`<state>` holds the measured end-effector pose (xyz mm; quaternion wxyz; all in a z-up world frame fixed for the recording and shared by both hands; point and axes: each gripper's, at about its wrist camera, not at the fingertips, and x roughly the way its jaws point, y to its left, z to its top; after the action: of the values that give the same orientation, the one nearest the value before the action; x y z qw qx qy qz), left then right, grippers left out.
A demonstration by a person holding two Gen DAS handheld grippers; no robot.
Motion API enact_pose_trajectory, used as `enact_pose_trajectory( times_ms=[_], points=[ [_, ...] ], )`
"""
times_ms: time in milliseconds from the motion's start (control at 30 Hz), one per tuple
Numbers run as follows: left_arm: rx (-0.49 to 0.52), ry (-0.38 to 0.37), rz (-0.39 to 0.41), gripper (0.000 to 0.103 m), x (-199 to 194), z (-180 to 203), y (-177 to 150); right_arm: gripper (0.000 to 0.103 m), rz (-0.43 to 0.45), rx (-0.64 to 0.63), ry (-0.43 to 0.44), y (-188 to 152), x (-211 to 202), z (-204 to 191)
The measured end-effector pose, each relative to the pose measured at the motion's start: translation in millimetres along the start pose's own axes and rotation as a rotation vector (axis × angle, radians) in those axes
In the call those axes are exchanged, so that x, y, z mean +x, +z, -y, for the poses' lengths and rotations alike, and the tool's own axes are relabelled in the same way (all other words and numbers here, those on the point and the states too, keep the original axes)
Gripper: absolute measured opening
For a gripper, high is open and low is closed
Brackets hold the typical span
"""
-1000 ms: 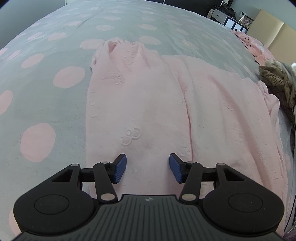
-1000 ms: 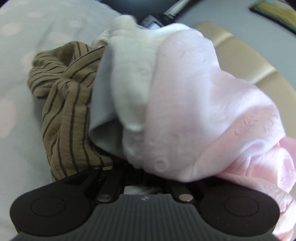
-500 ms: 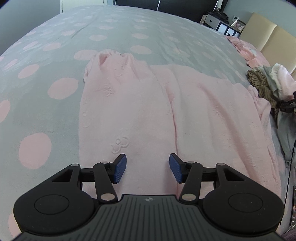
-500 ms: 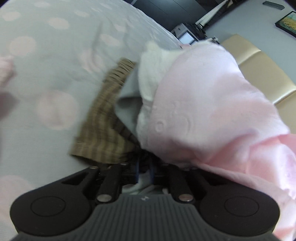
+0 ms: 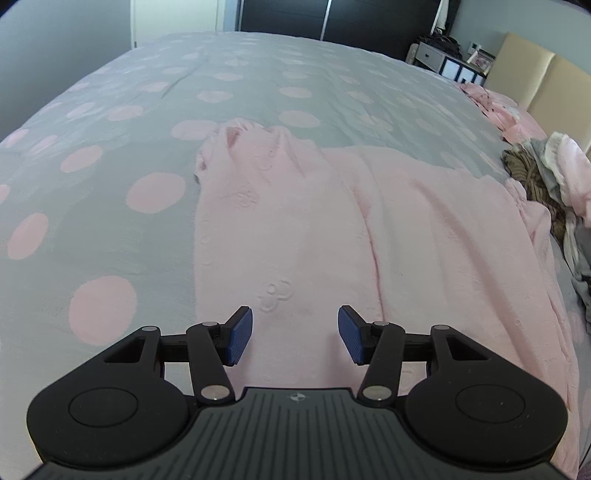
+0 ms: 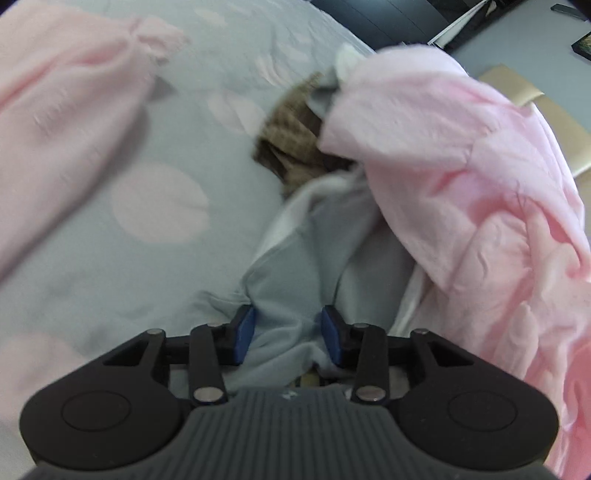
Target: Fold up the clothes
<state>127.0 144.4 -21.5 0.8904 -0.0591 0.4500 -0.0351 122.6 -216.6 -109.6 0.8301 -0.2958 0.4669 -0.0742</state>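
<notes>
A pale pink embossed garment (image 5: 332, 229) lies spread on the grey bed cover with pink dots (image 5: 110, 177). My left gripper (image 5: 295, 332) is open and empty, hovering above the garment's near part. In the right wrist view a pile holds a pink garment (image 6: 461, 166), a brown striped cloth (image 6: 295, 133) and a light grey-blue garment (image 6: 295, 266). My right gripper (image 6: 288, 332) is open, its blue pads on either side of a fold of the grey-blue garment. The spread pink garment also shows at the upper left of that view (image 6: 55, 110).
The pile of clothes (image 5: 546, 177) sits at the right edge of the bed, next to a beige headboard (image 5: 546, 85). Pink bedding (image 5: 495, 107) lies near the headboard. A white drawer unit (image 5: 443, 62) and dark wardrobe (image 5: 332, 18) stand beyond the bed.
My right gripper has opened and drawn back from the pile; the pink garment no longer covers its fingers. My left gripper has risen, showing more of the bed.
</notes>
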Motion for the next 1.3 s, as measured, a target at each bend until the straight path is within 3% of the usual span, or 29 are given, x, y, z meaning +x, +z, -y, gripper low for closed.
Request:
enact_pose_trajectory(
  times_ms=[167, 233, 433, 500, 600, 767, 933, 967, 1000, 1033, 1067, 1100, 1167, 1300],
  points=[
    [-0.007, 0.019, 0.013, 0.055, -3.4, -14.1, 12.0, 0.04, -0.027, -0.003, -0.021, 4.3, -4.0, 2.2],
    [-0.027, 0.007, 0.014, 0.057, -1.9, -22.3, 20.5, 0.044, -0.001, 0.028, 0.014, 9.0, -21.6, 0.3],
    [-0.12, -0.03, 0.036, 0.06, 25.3, -50.6, 47.8, 0.056, 0.11, 0.226, 0.269, 27.9, -69.0, -2.6],
    [-0.132, -0.035, 0.042, 0.06, 36.8, -58.6, 53.3, 0.071, 0.126, 0.237, 0.345, 43.3, -70.6, -7.9],
    [-0.148, -0.035, 0.038, 0.06, 54.3, -68.8, 58.7, 0.077, 0.143, 0.228, 0.432, 68.6, -77.5, -16.6],
    [-0.176, -0.034, 0.018, 0.06, 82.0, -82.6, 64.2, 0.085, 0.096, 0.297, 0.508, 104.1, -55.8, -22.2],
    [-0.174, -0.05, 0.021, 0.056, 99.8, -85.7, 63.7, 0.085, 0.033, 0.357, 0.533, 124.3, -14.5, -32.3],
    [-0.167, -0.053, 0.034, 0.05, 100.6, -84.8, 63.2, 0.084, 0.021, 0.372, 0.546, 126.7, -7.1, -35.1],
    [-0.166, -0.061, 0.039, 0.046, 100.5, -83.8, 63.1, 0.076, 0.013, 0.381, 0.569, 128.0, -3.1, -38.9],
    [-0.165, -0.07, 0.044, 0.036, 100.3, -82.7, 63.0, 0.066, 0.006, 0.385, 0.595, 128.9, -1.6, -43.0],
    [-0.163, -0.078, 0.048, 0.024, 100.1, -81.6, 62.9, 0.038, 0.0, 0.366, 0.596, 130.3, -4.1, -44.8],
    [-0.153, -0.079, 0.048, 0.02, 99.1, -79.1, 63.1, 0.01, -0.005, 0.346, 0.597, 131.6, -6.6, -46.7],
    [-0.134, -0.081, 0.049, 0.009, 97.1, -74.0, 63.6, 0.006, -0.016, 0.307, 0.598, 134.4, -11.7, -50.2],
    [-0.091, -0.027, 0.064, 0.003, 86.4, -64.5, 63.5, 0.004, -0.009, 0.24, 0.529, 132.0, -41.8, -33.7]
  ],
)
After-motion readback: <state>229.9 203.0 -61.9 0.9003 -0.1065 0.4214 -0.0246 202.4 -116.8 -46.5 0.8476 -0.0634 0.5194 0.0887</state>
